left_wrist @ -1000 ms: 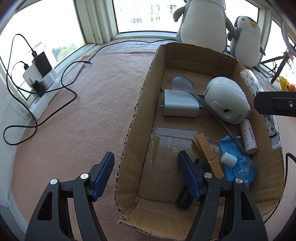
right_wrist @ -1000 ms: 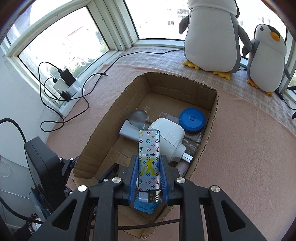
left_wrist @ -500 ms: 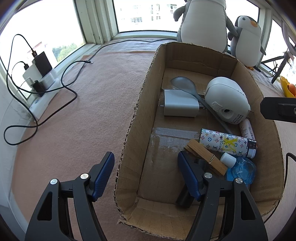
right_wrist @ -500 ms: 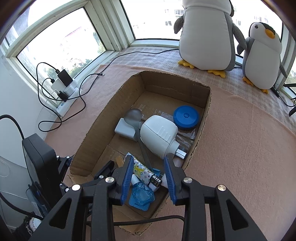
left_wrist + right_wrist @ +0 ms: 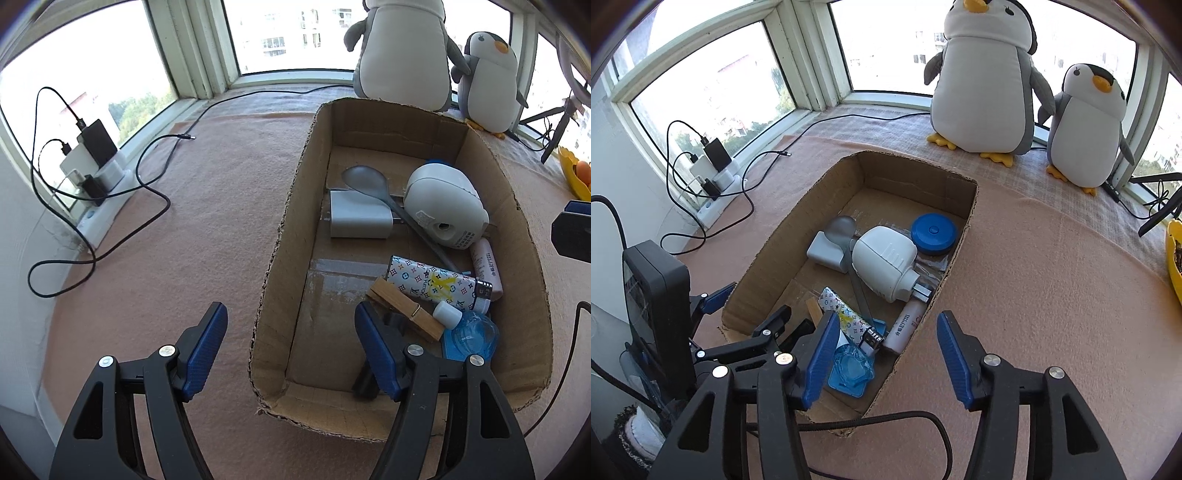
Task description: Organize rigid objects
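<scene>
The patterned lighter (image 5: 846, 317) lies inside the cardboard box (image 5: 960, 236) at 6 o'clock. Both the right gripper (image 5: 886, 354) and left gripper (image 5: 291, 343) have wide, empty jaws; the right should lift clear of the rim before seeking another item.

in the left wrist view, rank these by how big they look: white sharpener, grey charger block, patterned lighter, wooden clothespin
1. white sharpener
2. grey charger block and patterned lighter: alike in apparent size, so not ranked apart.
3. wooden clothespin, smallest, though nearest the camera.
</scene>
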Demonstrator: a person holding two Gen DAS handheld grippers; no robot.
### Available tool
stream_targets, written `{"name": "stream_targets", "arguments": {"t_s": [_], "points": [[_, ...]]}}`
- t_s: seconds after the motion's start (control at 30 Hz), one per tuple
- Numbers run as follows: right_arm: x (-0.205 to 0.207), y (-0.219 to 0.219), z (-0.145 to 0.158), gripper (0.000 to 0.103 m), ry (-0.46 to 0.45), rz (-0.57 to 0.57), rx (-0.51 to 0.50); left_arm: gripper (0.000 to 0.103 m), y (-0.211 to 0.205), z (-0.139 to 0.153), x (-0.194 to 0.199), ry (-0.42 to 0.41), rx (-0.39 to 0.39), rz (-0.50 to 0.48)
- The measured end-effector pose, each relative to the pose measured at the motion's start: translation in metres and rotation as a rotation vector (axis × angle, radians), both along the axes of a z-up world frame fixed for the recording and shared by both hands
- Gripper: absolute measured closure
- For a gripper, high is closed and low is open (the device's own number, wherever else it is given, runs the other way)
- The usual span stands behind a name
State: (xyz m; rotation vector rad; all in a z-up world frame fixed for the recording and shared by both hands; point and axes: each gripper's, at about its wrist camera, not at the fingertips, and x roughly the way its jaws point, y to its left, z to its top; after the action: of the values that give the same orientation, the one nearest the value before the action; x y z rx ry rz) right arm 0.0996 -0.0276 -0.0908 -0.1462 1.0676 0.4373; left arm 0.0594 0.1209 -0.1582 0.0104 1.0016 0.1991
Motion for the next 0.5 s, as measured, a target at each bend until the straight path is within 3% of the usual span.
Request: {"name": "stream_targets", "arguments": {"t_s": [0.43, 0.5], "points": [[-0.054, -0.047, 0.066, 0.037, -0.141, -0.074, 0.033, 0.027, -0.022, 0.083, -0.049, -0.136, -0.008, -0.033], [-0.063, -0.053, 0.076, 0.036, -0.157, -0.082, 0.037, 0.023, -0.025, 0.099, -0.057, -0.165, -0.008, -0.036]]}}
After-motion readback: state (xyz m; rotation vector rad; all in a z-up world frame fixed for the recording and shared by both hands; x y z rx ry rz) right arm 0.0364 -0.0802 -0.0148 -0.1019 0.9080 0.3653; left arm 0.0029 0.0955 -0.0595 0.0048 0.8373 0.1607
